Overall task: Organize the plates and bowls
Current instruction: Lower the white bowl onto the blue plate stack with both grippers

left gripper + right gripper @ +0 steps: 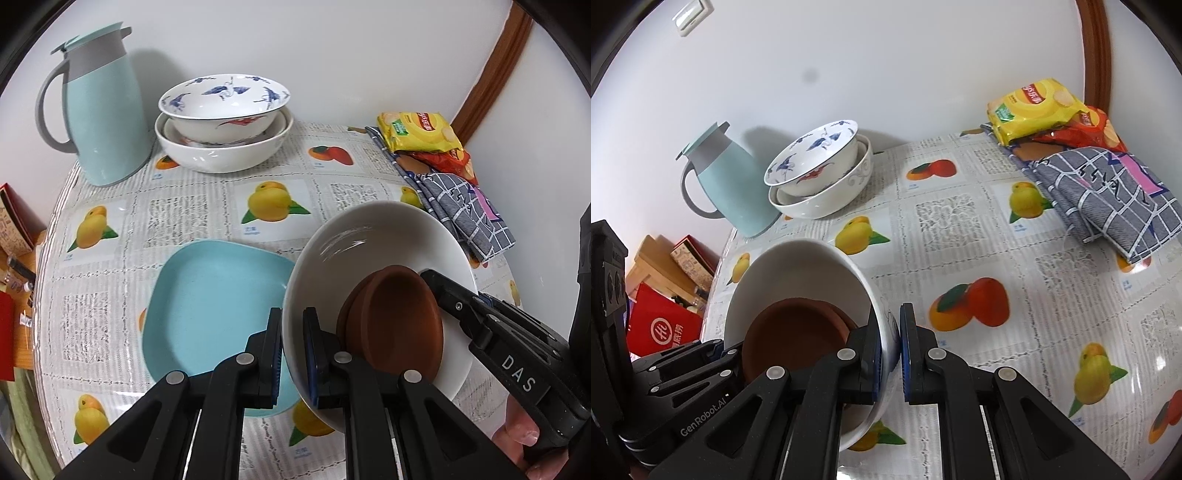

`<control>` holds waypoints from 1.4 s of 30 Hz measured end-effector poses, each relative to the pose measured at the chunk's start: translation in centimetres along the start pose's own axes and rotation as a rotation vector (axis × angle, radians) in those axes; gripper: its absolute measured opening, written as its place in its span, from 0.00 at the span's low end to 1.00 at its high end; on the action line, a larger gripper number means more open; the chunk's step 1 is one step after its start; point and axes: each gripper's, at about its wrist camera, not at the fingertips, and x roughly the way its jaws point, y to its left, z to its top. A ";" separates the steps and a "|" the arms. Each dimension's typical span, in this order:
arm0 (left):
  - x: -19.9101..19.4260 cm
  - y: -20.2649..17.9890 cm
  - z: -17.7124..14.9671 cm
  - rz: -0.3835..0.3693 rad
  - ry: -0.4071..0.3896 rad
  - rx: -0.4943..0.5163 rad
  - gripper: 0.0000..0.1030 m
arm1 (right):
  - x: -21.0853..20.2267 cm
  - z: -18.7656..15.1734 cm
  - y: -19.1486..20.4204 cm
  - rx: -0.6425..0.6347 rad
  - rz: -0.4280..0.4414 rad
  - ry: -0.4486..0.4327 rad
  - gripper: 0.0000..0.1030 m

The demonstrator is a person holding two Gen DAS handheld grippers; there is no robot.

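Both claws pinch opposite rims of a glossy white bowl [369,236]: left gripper [293,360], right gripper [890,354]; two stacked brown saucers [399,321] lie tilted inside

Across the middle of the left wrist view, a bare band of fruit-printed plastic tablecloth [207,206] gives open passage between the square pale-blue plate [210,306] at lower centre and the far wall. The upper left is blocked by a tall mint-green jug with a grey handle [98,110] and, just beside it, the nested white porcelain bowls with blue painting [221,122]. At the right edge, yellow and red snack packets [421,134] and a folded grey checked cloth [461,210] narrow the way.
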 end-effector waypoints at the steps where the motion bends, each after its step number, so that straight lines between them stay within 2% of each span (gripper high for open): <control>1: 0.0 0.2 0.0 0.000 0.000 -0.003 0.11 | 0.1 0.0 0.2 -0.003 0.000 0.001 0.09; 22: 0.5 4.4 -0.5 -0.003 0.009 -0.057 0.11 | 2.4 -0.2 3.4 -0.038 0.006 0.029 0.09; 42: 2.0 7.7 -0.6 0.031 0.032 -0.104 0.10 | 5.5 -0.5 5.6 -0.067 0.024 0.079 0.10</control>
